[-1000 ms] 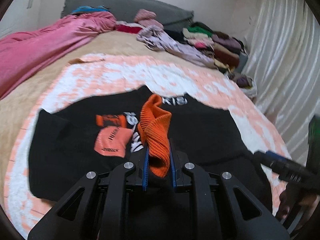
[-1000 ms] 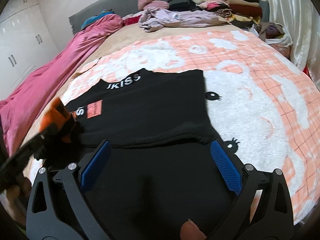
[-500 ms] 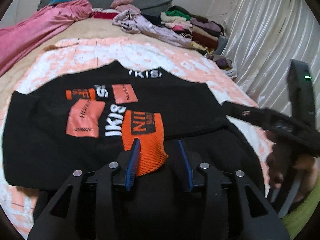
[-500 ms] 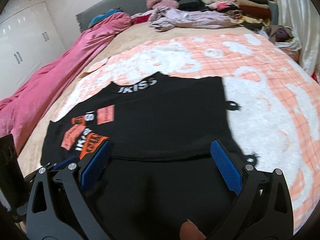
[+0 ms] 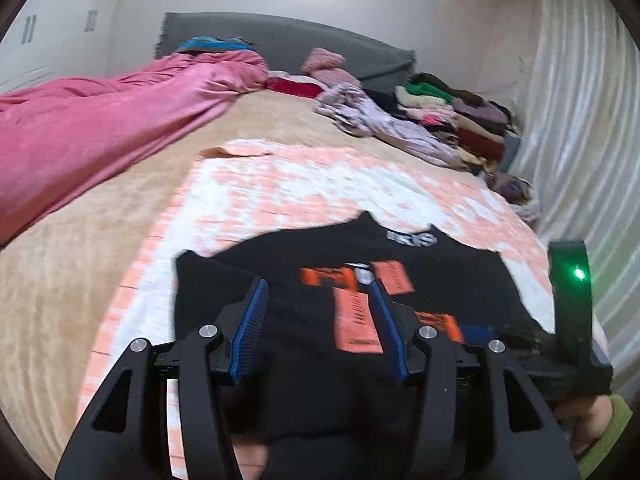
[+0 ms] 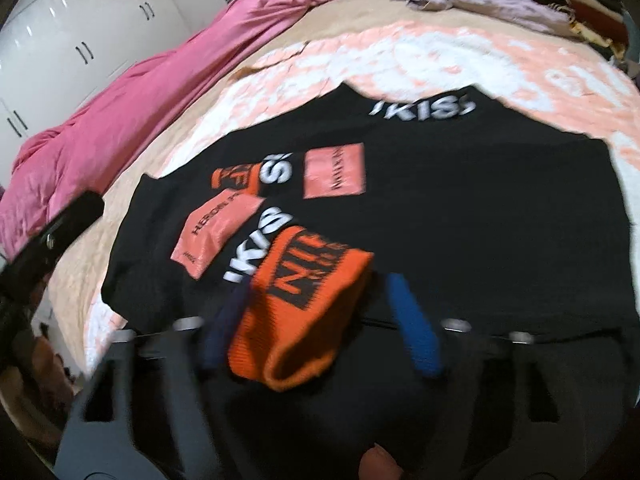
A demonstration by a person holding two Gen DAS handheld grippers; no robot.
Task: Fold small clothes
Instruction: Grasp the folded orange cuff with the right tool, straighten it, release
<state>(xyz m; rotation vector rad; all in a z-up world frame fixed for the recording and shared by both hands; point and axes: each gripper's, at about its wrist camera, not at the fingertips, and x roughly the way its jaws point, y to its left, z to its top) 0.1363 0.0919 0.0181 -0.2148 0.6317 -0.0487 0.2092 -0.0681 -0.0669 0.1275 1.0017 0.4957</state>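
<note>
- The right gripper (image 6: 320, 320) has been closing; its blue fingers (image 6: 416, 328) sit on both sides of the orange knitted cuff (image 6: 304, 304), not yet squeezing it.
- The left gripper (image 5: 318, 328) has been opening, spread and empty.
- The black sweater with orange patches (image 6: 460, 208) lies flat on the fluffy pink-and-white blanket (image 6: 420, 60).
- Far off sits a pile of clothes (image 5: 452, 120).

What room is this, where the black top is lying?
Most likely a bedroom. The black top lies on a big bed with a pink duvet, beside piled clothes and white wardrobe doors.
</note>
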